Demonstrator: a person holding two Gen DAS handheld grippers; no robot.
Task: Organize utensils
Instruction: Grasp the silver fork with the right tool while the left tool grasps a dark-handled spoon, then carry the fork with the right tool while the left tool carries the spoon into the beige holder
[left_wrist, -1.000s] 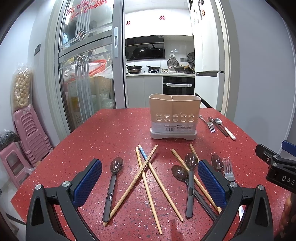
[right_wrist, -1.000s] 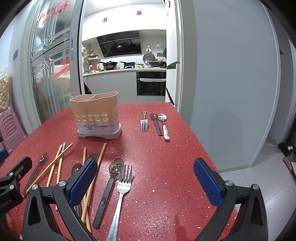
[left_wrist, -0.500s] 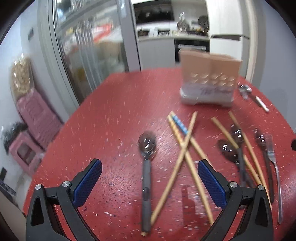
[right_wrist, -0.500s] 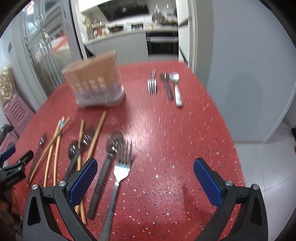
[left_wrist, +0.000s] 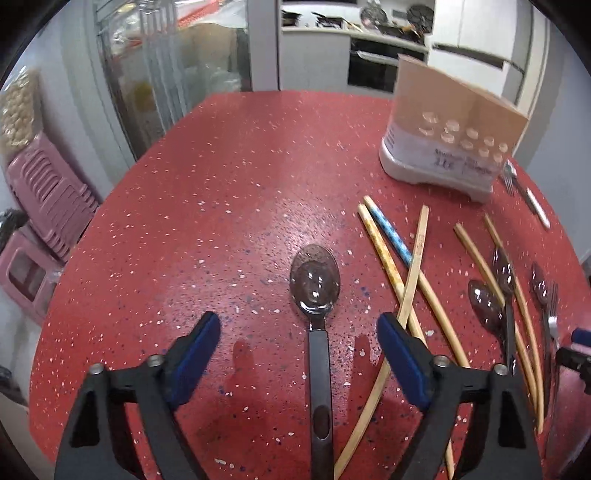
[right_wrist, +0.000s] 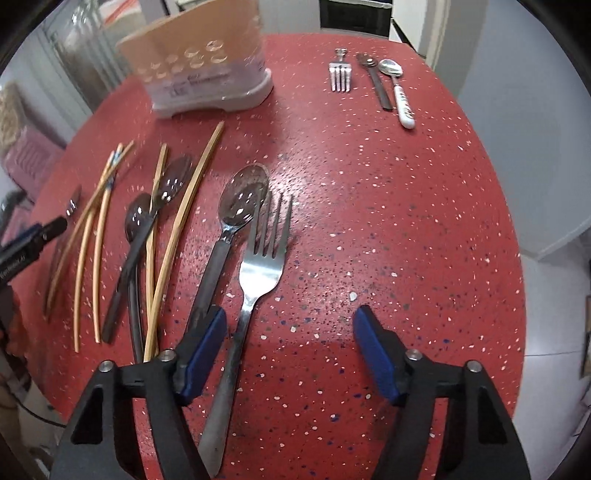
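Observation:
A beige utensil holder (left_wrist: 450, 129) stands at the far side of the red table; it also shows in the right wrist view (right_wrist: 207, 66). My left gripper (left_wrist: 297, 330) is open, low over a dark-handled spoon (left_wrist: 317, 325) whose handle runs between the fingers. Several wooden chopsticks (left_wrist: 391, 258) lie crossed to its right. My right gripper (right_wrist: 290, 328) is open, low over the table, with a steel fork (right_wrist: 255, 288) just inside its left finger and a dark-handled spoon (right_wrist: 232, 229) beside that.
More spoons and chopsticks (right_wrist: 159, 229) lie left of the fork. A small fork (right_wrist: 340, 74), a dark utensil and a white-handled spoon (right_wrist: 399, 92) lie at the far right. Pink stools (left_wrist: 40, 206) stand left of the table (left_wrist: 240, 177).
Both grippers have tilted down and dropped closer to the table. The left one has moved left to centre on the lone spoon; the right one has come down beside the fork.

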